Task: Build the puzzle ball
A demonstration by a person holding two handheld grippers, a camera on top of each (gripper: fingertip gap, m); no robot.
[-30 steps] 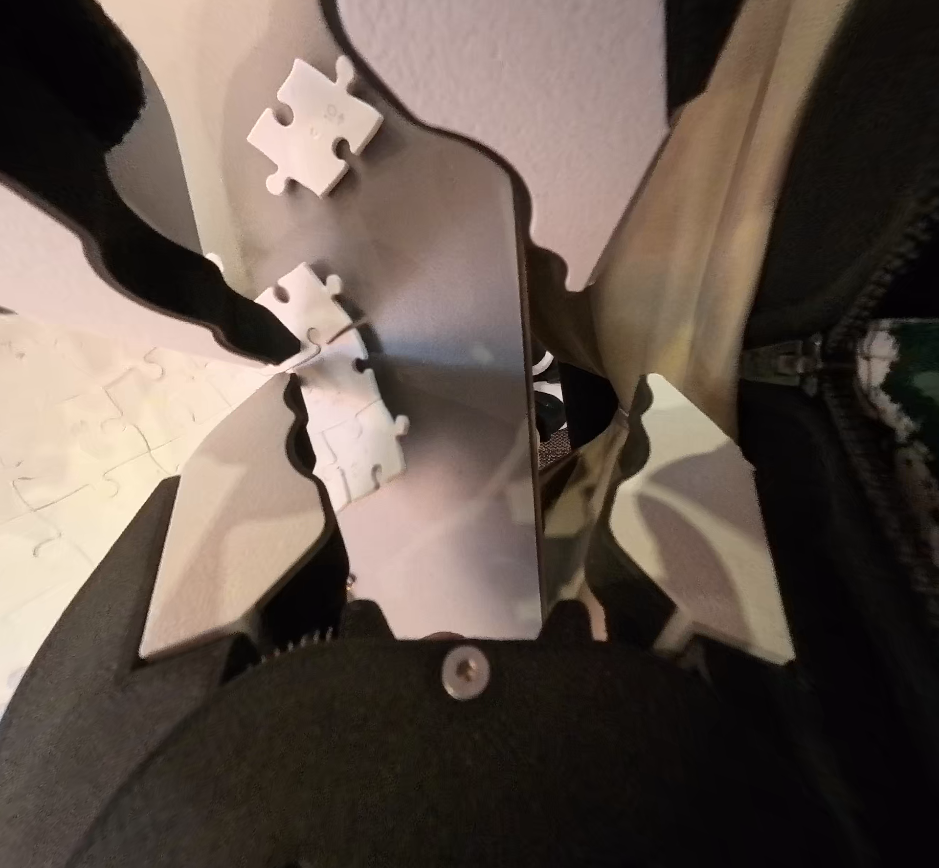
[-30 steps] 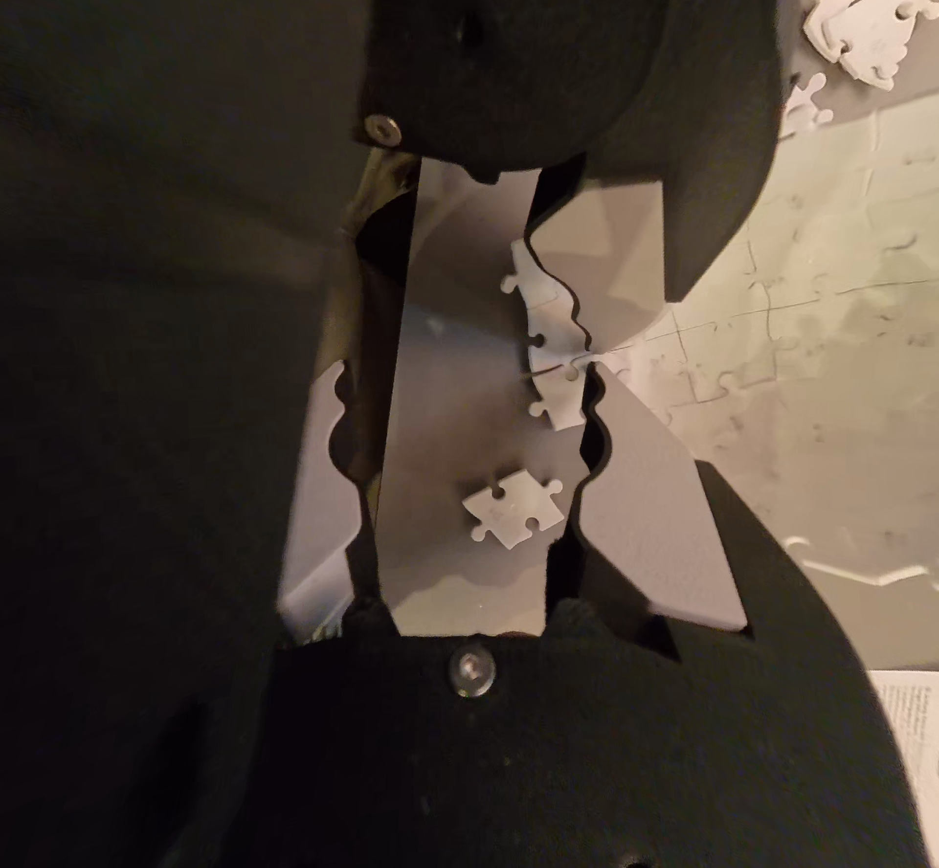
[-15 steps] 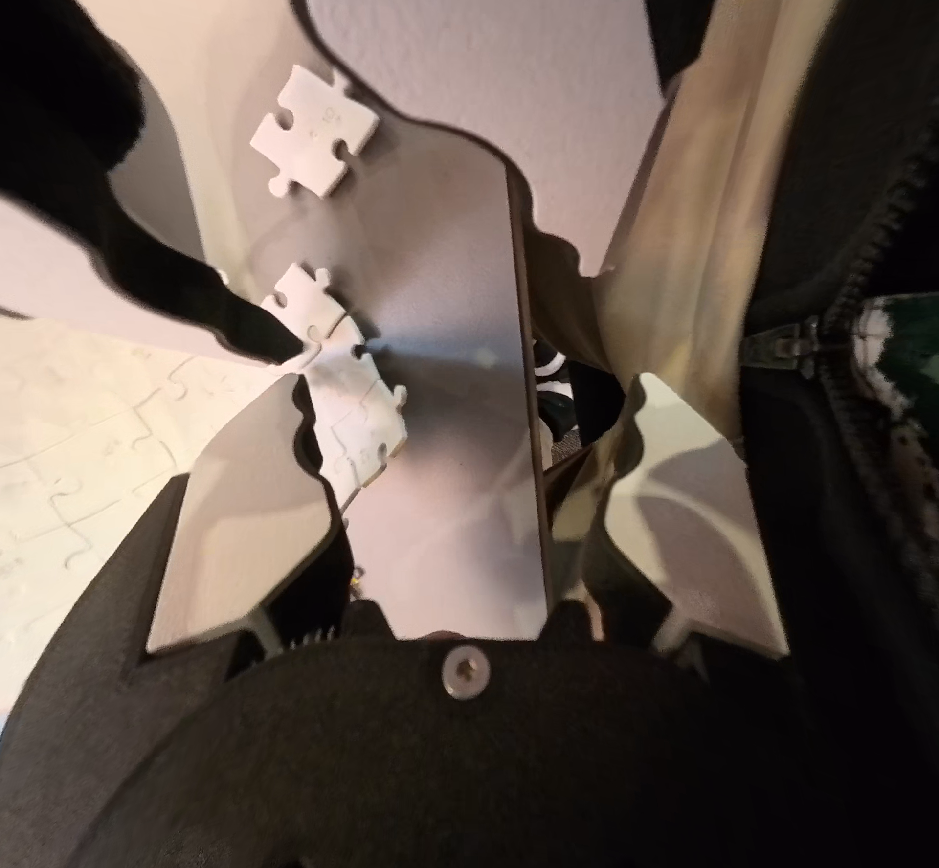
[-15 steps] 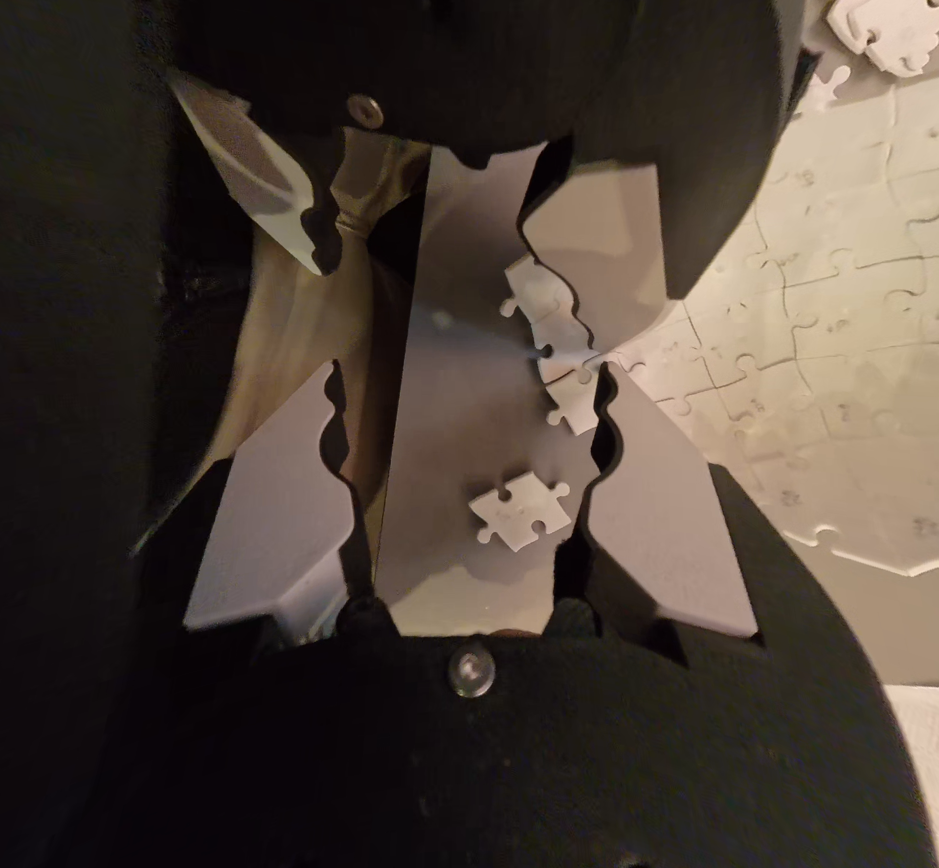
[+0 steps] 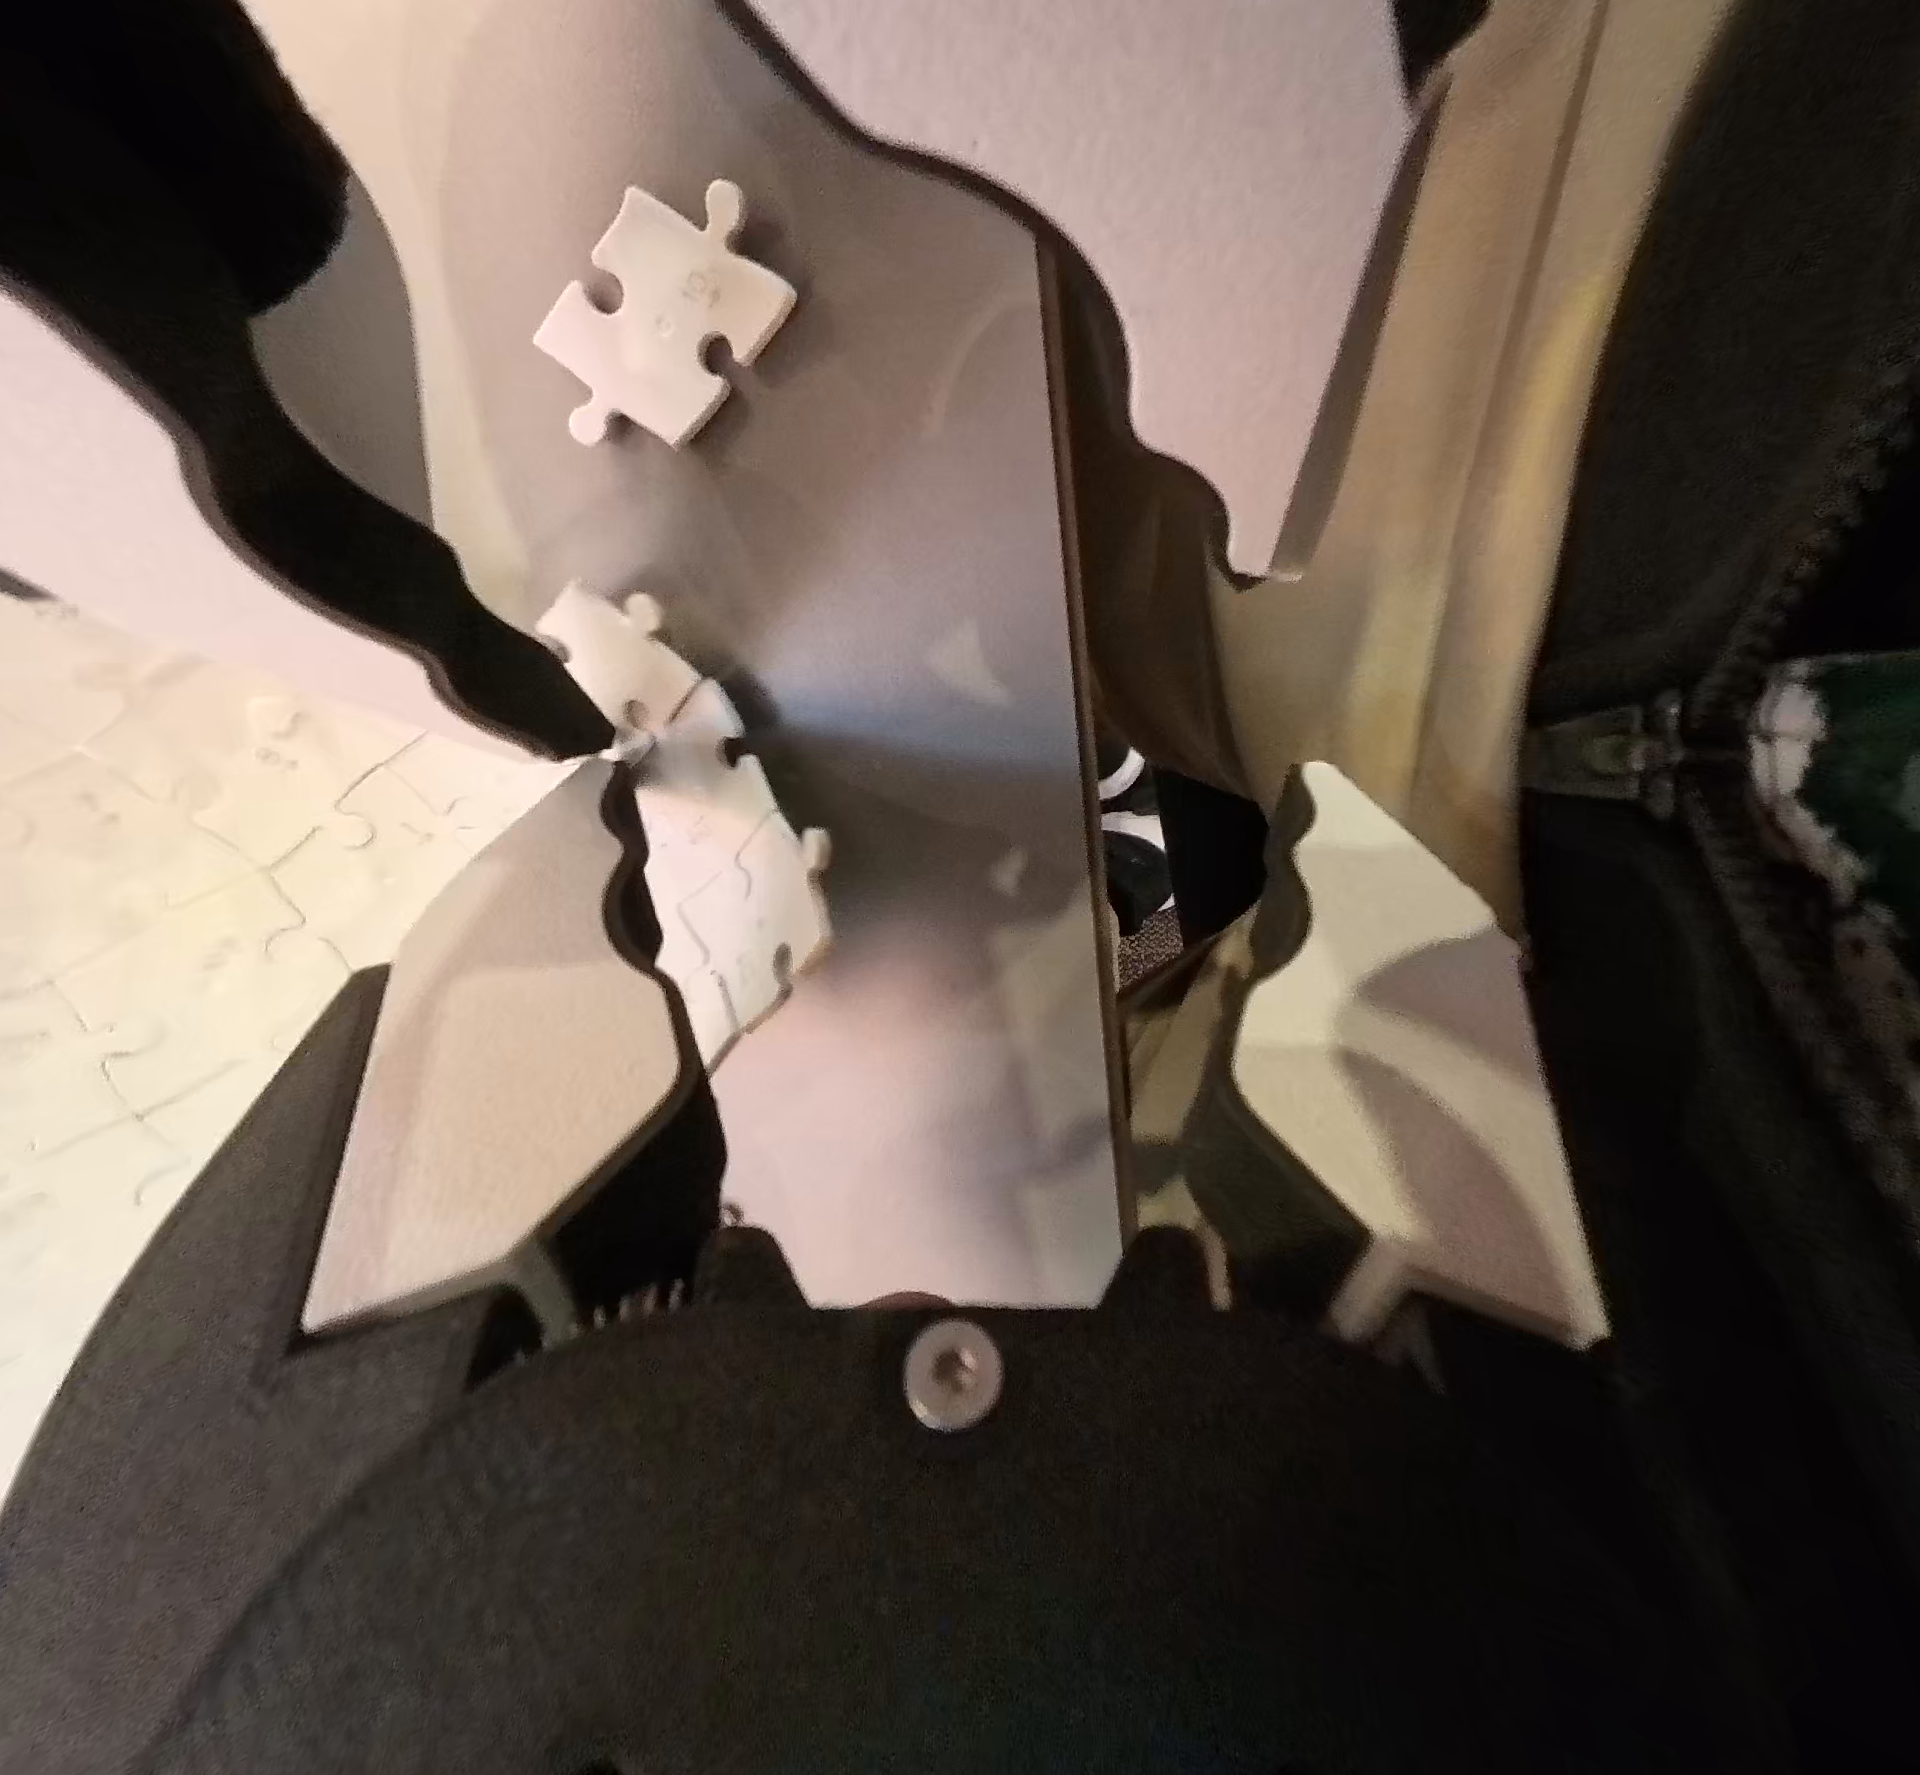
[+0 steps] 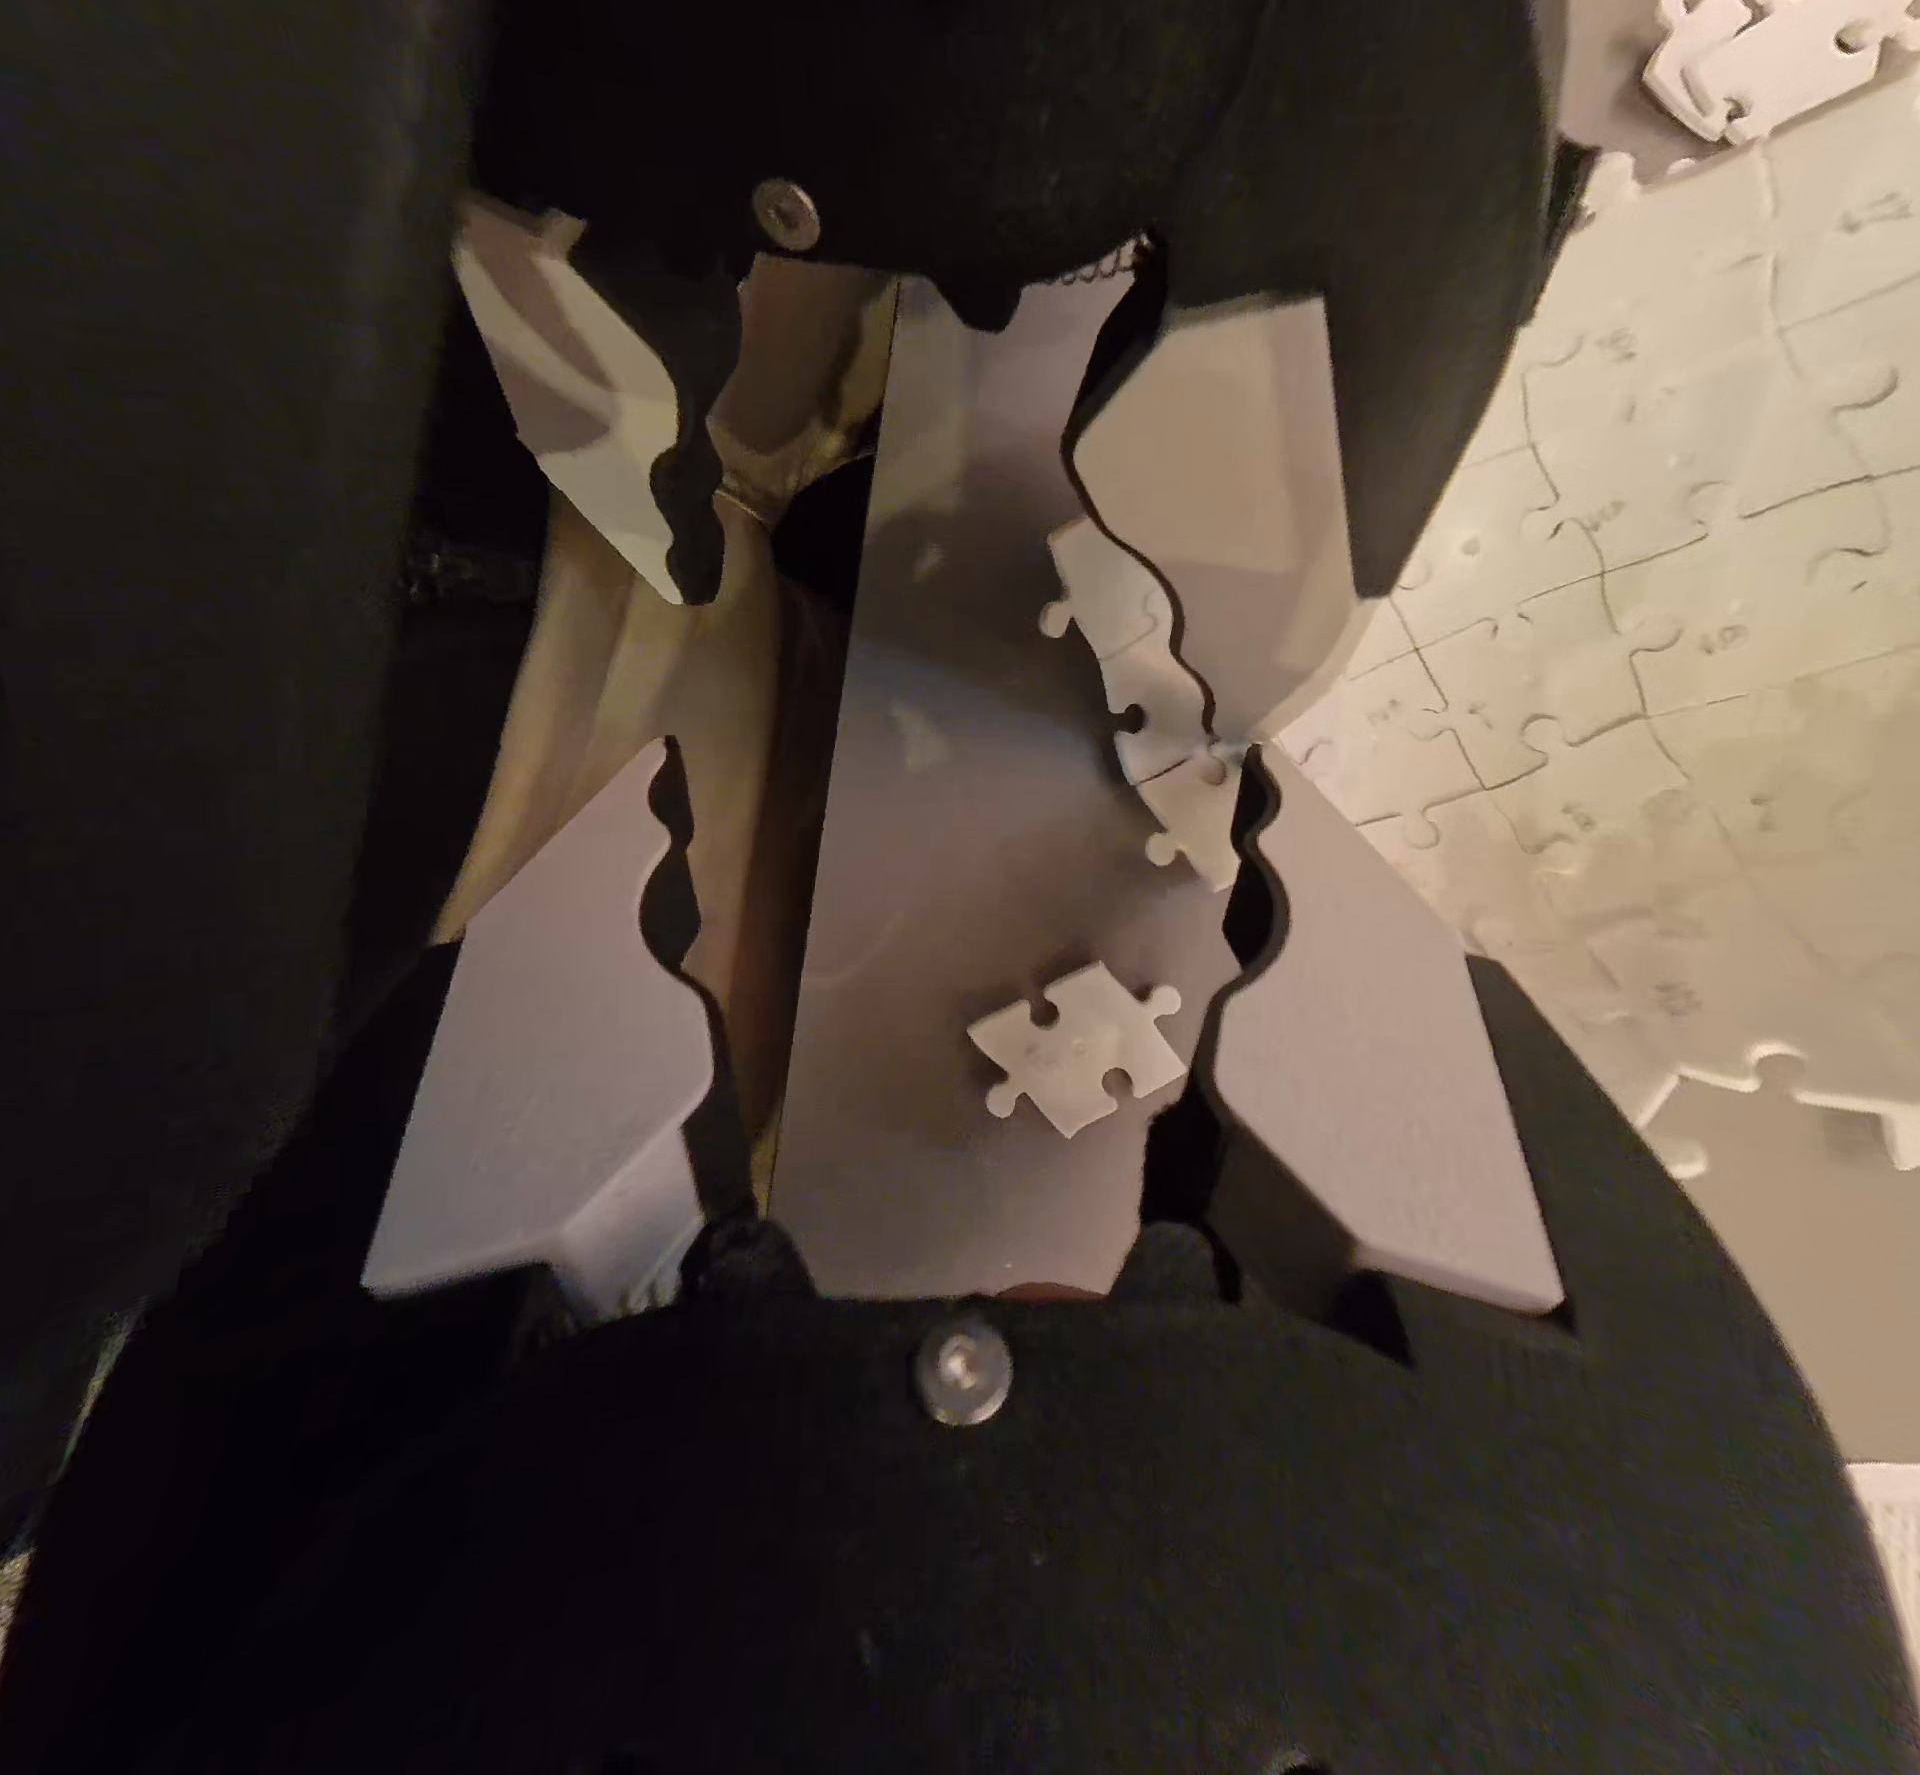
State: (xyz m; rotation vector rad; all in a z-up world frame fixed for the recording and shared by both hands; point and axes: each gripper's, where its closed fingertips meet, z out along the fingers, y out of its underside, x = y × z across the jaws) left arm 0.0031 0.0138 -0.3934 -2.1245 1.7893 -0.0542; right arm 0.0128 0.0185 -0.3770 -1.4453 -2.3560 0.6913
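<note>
- Both grippers stand wide open: left gripper (image 5: 945, 790), right gripper (image 6: 956, 759), one fingertip each pressing the joined puzzle shell (image 6: 1662, 686).
- Loose piece (image 5: 665, 328) lies near the table's front edge (image 5: 1070, 790); more pieces (image 6: 1787, 32) unplaced.
- Judgement: ball partly built.

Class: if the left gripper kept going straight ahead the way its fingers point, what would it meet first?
Most likely the right gripper, facing it nose to nose: their near fingertips already touch at the puzzle ball's edge. The loose puzzle piece lies farther along.
</note>
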